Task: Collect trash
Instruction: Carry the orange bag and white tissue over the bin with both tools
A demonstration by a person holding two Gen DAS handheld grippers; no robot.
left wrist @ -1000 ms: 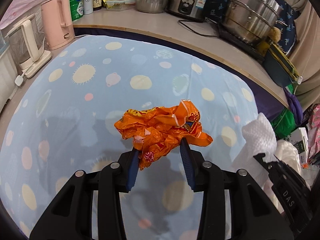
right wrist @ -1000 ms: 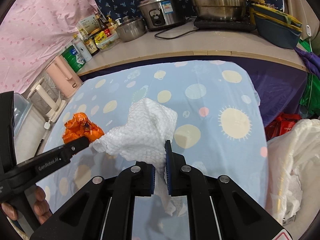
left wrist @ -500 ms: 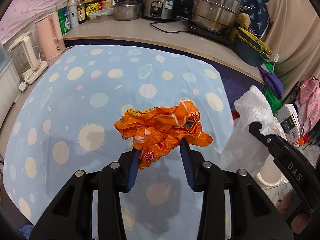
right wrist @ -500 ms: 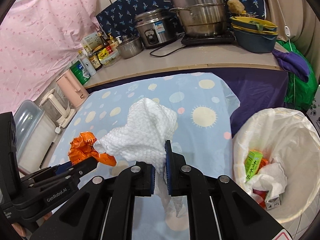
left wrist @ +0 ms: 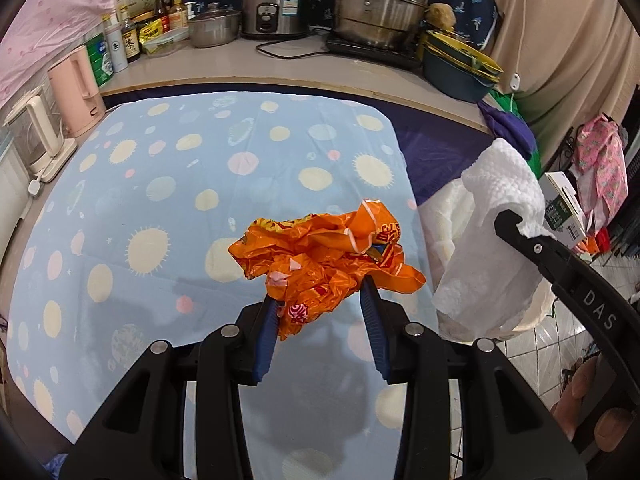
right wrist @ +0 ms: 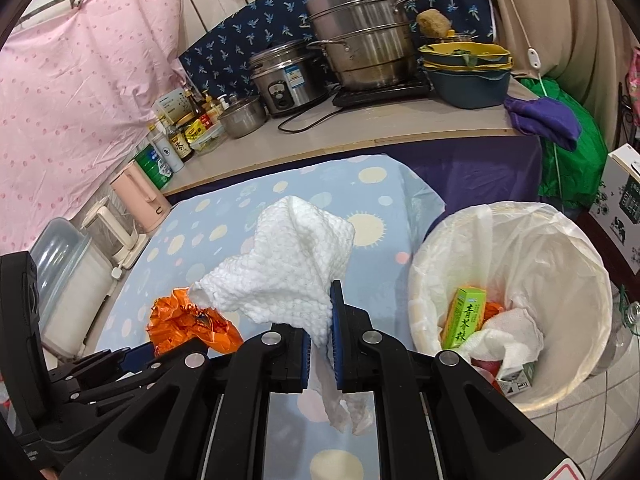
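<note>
My left gripper (left wrist: 320, 300) is shut on a crumpled orange plastic wrapper (left wrist: 320, 248), held above the blue spotted tablecloth (left wrist: 160, 208) near its right end. In the right wrist view that orange wrapper (right wrist: 188, 320) shows at lower left. My right gripper (right wrist: 320, 320) is shut on a white paper towel (right wrist: 288, 256), also held up in the air; the same towel (left wrist: 492, 216) hangs at the right of the left wrist view. A bin lined with a white bag (right wrist: 560, 248) stands on the floor to the right, holding a green carton (right wrist: 464, 316) and other trash.
Behind the table runs a counter (left wrist: 304, 68) with a rice cooker (left wrist: 276, 8), a steel steamer pot (left wrist: 380, 4), bottles and a blue basin (left wrist: 460, 72). A pink kettle (left wrist: 78, 88) stands at the left. Tiled floor (left wrist: 560, 340) lies to the right.
Both grippers have carried their trash rightward and slightly up, from over the middle of the table to its right end. The bin has come fully into the right wrist view.
</note>
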